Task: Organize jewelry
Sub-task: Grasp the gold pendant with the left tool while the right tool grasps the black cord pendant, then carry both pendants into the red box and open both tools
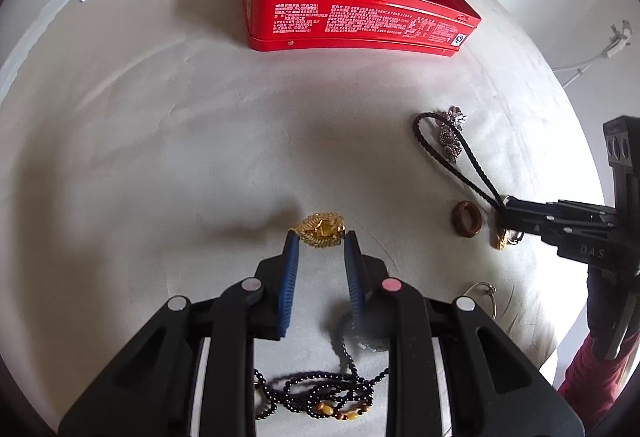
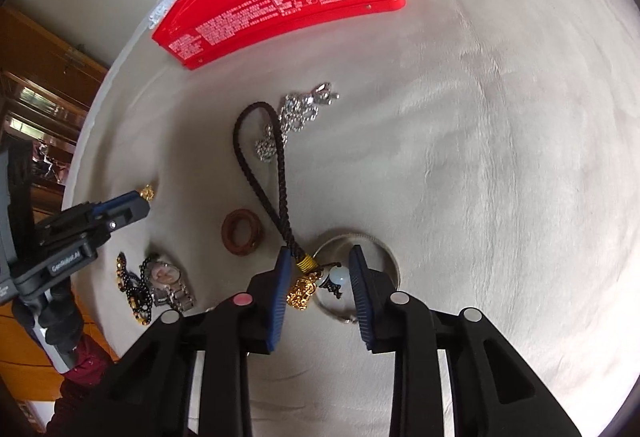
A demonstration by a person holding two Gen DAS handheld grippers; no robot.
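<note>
A gold filigree ornament [image 1: 322, 230] lies on the beige cloth [image 1: 160, 157], clamped between the blue pads of the left gripper [image 1: 320, 239] at their very tips. At 3 o'clock from it sits a brown wooden ring [image 1: 466, 218]; a black bead necklace [image 1: 316, 393] with amber beads lies at 6 o'clock under the gripper.

The right gripper [image 2: 320, 265] has its jaws apart around the lower end of a black braided cord [image 2: 260, 173], where a gold charm [image 2: 302, 291] and a pale bead [image 2: 340, 276] hang; the left pad touches the cord, the right pad stands clear. A silver bangle [image 2: 384, 249] lies beneath. At 12 o'clock lies a rhinestone chain [image 2: 296, 117], at 9 o'clock a wristwatch [image 2: 168, 281].

Farther off, at 12 o'clock, stands an open red tin [image 1: 360, 25] with white print too small to read and a blue "S" mark on a white square. "GeoRobot.AI" shows on the left gripper's side in the right wrist view.
</note>
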